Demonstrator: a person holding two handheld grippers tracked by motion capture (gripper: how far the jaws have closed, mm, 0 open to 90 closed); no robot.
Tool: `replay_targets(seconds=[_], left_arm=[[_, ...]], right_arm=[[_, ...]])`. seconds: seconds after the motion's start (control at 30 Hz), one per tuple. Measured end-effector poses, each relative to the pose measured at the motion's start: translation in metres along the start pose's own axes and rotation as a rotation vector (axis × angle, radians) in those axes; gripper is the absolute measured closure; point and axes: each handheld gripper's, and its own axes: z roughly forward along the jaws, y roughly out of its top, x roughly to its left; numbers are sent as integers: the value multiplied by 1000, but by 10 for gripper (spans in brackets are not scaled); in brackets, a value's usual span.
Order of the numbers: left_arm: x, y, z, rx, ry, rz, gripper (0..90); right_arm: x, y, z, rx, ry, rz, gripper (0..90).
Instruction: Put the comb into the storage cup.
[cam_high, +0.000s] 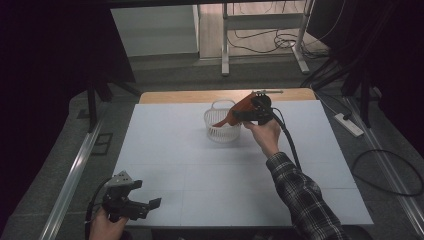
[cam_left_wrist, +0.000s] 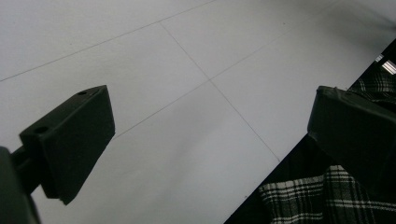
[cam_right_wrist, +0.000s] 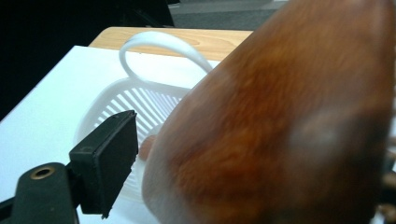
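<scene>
**A:** Jaws on the right gripper (cam_high: 239, 116) are spread; one black, flat-faced pad (cam_right_wrist: 109, 158) stands clear of the glossy reddish-brown thing (cam_right_wrist: 280, 121). It's smooth, rounded and tapers to a point that dips into the white basket (cam_high: 222, 131). Whether the other pad touches it, I can't tell.

**B:** And the basket?

**A:** Slotted plastic, round, with a looped handle at its far rim, standing toward the far edge of the white table (cam_high: 200, 180). Just behind the basket a bare wooden strip shows.

**B:** Left gripper (cam_high: 149, 205)?

**A:** Well away from the basket, at the table's near left corner, jaws wide apart with nothing between. Matte tabletop with faint seam lines, lots of free room all around the basket.
</scene>
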Motion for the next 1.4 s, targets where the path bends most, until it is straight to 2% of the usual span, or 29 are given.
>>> replay_targets(seconds=[0.2,0.37,0.53,0.93,1.1,1.4], left_arm=[[0,0,0,-1,0,0,14],[0,0,0,0,0,0,14],[0,0,0,0,0,0,13],[1,0,0,-4,0,-6,10],[1,0,0,-4,0,-8,9],[1,0,0,-3,-1,-7,10]], right_arm=[[0,1,-3,0,8,-17,116],[0,1,-5,10,1,-50,104],[-1,2,-9,16,17,-55,96],[-1,2,-17,49,50,-128,35],[-1,-1,-19,63,42,-164,13],[-1,-2,-23,66,32,-199,0]])
